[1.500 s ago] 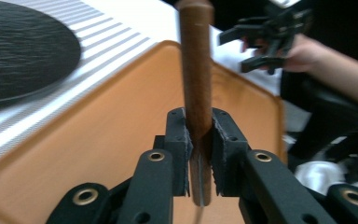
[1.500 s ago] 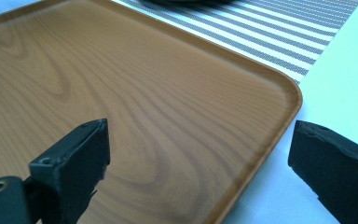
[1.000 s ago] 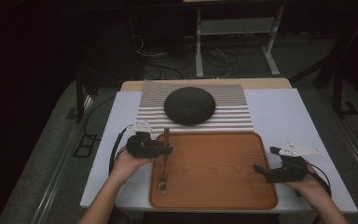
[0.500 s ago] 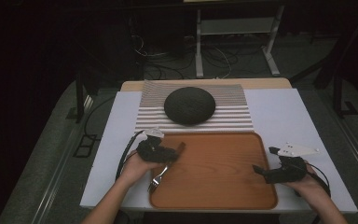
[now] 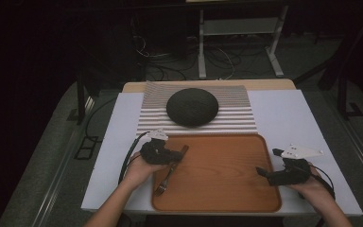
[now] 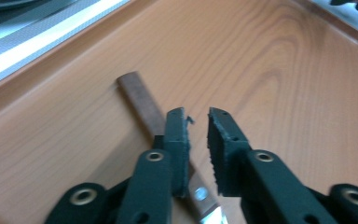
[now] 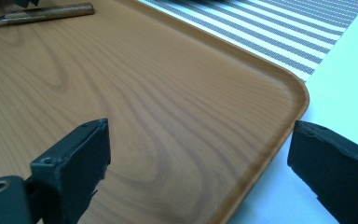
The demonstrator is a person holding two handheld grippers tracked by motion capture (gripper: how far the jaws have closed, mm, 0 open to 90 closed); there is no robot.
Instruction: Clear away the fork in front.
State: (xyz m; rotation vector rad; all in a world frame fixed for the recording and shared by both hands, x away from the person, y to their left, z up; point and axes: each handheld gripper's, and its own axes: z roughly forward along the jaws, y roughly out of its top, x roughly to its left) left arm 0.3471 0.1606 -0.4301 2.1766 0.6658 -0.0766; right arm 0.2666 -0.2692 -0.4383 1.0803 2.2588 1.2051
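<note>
— So, what's on your left side?

— My left gripper (image 5: pixel 176 155) sits over the near-left part of the wooden tray (image 5: pixel 227 196), my hand (image 5: pixel 142 168) behind it. Along my own fingers (image 6: pixel 177 140) I see them parted by only a narrow gap, with nothing between them. The fork (image 5: pixel 170 171) lies on the tray right under them: its brown handle (image 6: pixel 142 103) runs out past my left finger, and the shiny metal neck shows low down between the two. I can't tell whether that finger touches the handle or just hangs above it.

— And the fork's tines?

— From above they point toward my edge of the tray, by its left rim, with the handle end angled toward the tray's middle.

— What's beyond the tray?

— A striped mat (image 5: pixel 238 106) on the white surface (image 5: pixel 283 120), and a dark domed thing (image 5: pixel 192 107) resting on the mat, well apart from the fork.

— Now your right side.

— My right gripper (image 5: pixel 263 172) is at the tray's right rim, held in my right hand (image 5: pixel 312 187). Its fingers (image 7: pixel 77 149) stand wide apart and hold nothing. One hangs over the wood of the tray, the other over the white surface outside it, so the rim and the rounded corner (image 7: pixel 293 91) lie between them. Far across the tray, in that same view, the fork's handle lies near the far rim.
</note>
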